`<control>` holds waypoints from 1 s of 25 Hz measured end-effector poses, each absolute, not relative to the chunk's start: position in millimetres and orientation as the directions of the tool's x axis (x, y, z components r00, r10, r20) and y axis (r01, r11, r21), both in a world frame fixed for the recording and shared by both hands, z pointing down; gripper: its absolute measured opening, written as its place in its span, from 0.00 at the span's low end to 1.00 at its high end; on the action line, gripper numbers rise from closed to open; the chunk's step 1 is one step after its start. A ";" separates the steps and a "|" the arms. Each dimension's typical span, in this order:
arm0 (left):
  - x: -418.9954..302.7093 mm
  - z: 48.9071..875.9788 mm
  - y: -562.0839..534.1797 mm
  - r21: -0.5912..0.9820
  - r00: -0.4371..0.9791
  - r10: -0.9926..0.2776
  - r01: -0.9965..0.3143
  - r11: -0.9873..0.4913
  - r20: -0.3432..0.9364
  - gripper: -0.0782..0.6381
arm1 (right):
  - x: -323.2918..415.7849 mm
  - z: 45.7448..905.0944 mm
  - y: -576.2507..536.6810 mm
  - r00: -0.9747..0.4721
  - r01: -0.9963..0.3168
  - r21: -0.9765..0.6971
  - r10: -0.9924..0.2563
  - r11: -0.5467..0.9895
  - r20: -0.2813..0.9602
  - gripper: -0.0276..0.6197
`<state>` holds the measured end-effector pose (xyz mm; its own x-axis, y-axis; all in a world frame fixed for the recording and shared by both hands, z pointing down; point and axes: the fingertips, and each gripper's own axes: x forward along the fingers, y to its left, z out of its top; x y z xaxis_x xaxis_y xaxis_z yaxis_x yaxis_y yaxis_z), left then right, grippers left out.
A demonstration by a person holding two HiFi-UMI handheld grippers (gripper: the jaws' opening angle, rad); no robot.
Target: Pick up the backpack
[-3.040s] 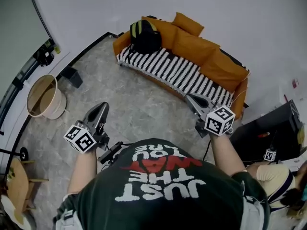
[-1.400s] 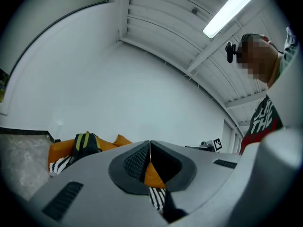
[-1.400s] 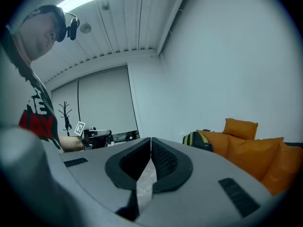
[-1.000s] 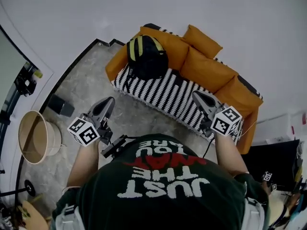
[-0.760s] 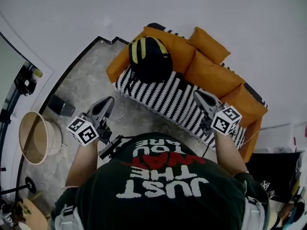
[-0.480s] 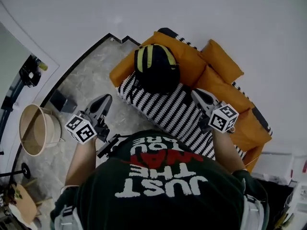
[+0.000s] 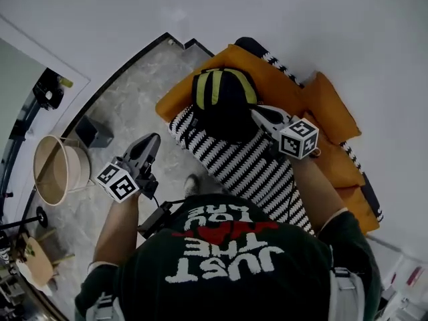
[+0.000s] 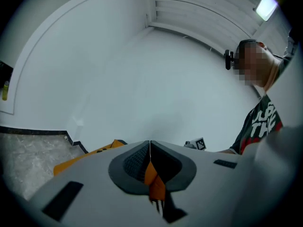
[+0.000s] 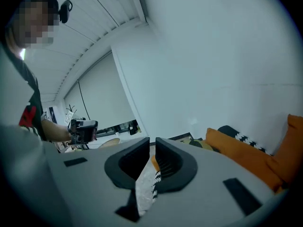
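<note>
The black backpack (image 7: 224,102) with yellow-green stripes stands at the left end of the orange sofa (image 7: 284,85), on its black-and-white striped cover (image 7: 234,162). In the head view my right gripper (image 7: 255,112) reaches out over the cover, its tips right at the backpack's right side; whether they touch it I cannot tell. Its jaws are shut with nothing between them (image 9: 152,140). My left gripper (image 7: 152,139) hangs over the stone floor to the left of the sofa, apart from the backpack. It is shut and holds nothing (image 8: 150,143).
Orange cushions (image 7: 331,105) line the sofa back against the white wall. A round beige basket (image 7: 57,169) and a small dark box (image 7: 93,132) sit on the floor at the left. The grey floor (image 7: 127,105) runs along the sofa's left end.
The person has come closer to the sofa. My right gripper swung left and forward from over the seat to the backpack's side. The left gripper stayed low over the floor.
</note>
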<state>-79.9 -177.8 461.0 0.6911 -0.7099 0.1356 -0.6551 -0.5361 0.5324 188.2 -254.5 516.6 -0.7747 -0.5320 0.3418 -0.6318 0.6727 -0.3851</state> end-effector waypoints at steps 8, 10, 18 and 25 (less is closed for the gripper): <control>-77.3 529.1 -210.9 0.610 0.743 -0.656 -0.583 -0.537 0.132 0.13 | 155.3 626.2 -323.1 -0.746 -0.664 -0.480 -0.468 0.573 0.474 0.30; -72.9 551.9 -218.7 0.624 0.755 -0.642 -0.568 -0.537 0.135 0.13 | 149.5 656.2 -339.5 -0.739 -0.671 -0.490 -0.453 0.556 0.498 0.34; -76.4 616.4 -220.9 0.673 0.776 -0.609 -0.540 -0.506 0.164 0.13 | 127.5 761.4 -386.2 -0.689 -0.723 -0.523 -0.422 0.452 0.589 0.41; -91.4 648.5 -221.3 0.698 0.762 -0.622 -0.543 -0.467 0.177 0.13 | 93.6 791.6 -411.4 -0.743 -0.668 -0.562 -0.390 0.488 0.544 0.42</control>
